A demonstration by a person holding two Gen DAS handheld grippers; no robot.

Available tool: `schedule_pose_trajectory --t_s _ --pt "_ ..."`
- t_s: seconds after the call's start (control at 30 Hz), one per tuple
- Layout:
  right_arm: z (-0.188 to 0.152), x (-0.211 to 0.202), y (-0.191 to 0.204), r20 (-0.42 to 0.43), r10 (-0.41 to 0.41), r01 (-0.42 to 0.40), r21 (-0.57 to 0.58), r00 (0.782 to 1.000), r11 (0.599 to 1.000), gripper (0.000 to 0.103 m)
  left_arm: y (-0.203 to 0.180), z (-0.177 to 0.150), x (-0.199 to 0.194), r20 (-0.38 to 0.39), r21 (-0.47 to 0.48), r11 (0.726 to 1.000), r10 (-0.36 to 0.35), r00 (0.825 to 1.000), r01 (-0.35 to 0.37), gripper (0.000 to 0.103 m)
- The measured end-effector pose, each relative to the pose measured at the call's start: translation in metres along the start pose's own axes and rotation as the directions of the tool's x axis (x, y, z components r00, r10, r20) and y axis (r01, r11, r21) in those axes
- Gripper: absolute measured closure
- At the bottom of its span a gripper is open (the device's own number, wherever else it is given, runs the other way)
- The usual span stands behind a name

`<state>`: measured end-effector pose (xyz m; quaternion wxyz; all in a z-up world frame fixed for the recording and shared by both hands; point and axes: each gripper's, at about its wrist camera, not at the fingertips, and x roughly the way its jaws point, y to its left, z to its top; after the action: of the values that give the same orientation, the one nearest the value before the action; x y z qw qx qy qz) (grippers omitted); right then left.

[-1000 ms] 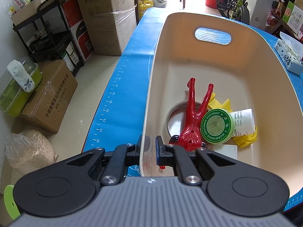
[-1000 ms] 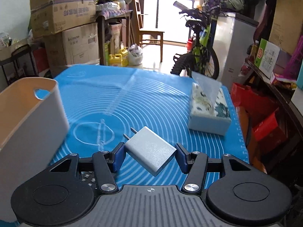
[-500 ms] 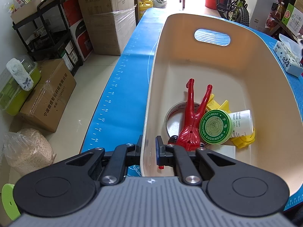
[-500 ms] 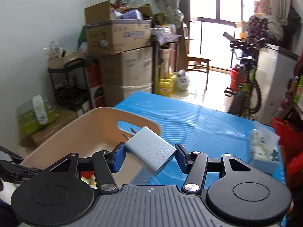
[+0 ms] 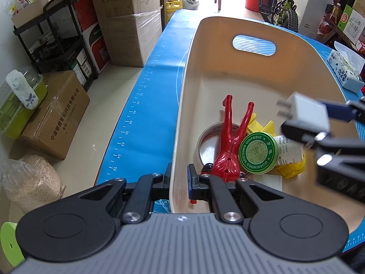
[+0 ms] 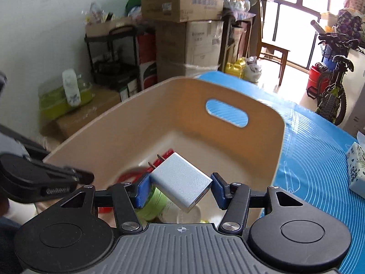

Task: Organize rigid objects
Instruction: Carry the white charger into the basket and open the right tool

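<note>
Left wrist view: blue mat [image 5: 146,118] w/ printed ruler marks is laid over the table; a beige bin [image 5: 228,68] is set on it. Left gripper [image 5: 179,180] is clamped on the bin's near wall, jaws nearly together. In the bin: red figure [image 5: 230,146], green ointment tin [image 5: 259,153], tape roll [image 5: 205,141], yellow pieces [image 5: 292,166]. Right gripper [image 6: 180,186] is clamped on a white charger [image 6: 182,180], held tilted above the bin interior, prongs up-left. Tissue pack [image 5: 344,73] is seen on the mat, well apart from the bin. Room: cardboard boxes [image 5: 130,20] stacked at the wall, black cart [image 5: 57,36], bicycle [image 5: 280,6], chair [image 6: 271,50] nr bright window.
</note>
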<state>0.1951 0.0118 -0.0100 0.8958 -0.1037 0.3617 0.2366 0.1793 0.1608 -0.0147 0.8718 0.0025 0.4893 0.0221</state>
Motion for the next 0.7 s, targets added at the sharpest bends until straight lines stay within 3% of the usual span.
schedule_pose_trajectory --t_s 0.17,0.3,0.53,0.7 --pt "-0.004 0.008 0.010 -0.055 -0.039 0.035 -0.061 0.998 0.998 0.042 0.000 0.000 0.000 0.001 0.000 1.000 -0.002 1.000 0.002 0.092" --pt "-0.001 0.006 0.008 -0.057 -0.033 0.030 -0.046 0.998 0.998 0.042 0.000 0.000 0.000 0.000 -0.001 1.000 -0.003 1.000 0.003 0.092" --pt "-0.001 -0.014 0.004 0.015 -0.018 0.018 0.005 1.000 1.000 0.025 0.001 0.000 0.000 0.000 -0.003 1.000 -0.007 1.000 0.007 0.091" --pt "-0.007 -0.043 -0.018 0.108 -0.061 0.046 0.132 0.992 0.990 0.021 0.002 -0.001 -0.002 0.002 -0.005 1.000 -0.010 1.000 0.010 0.091"
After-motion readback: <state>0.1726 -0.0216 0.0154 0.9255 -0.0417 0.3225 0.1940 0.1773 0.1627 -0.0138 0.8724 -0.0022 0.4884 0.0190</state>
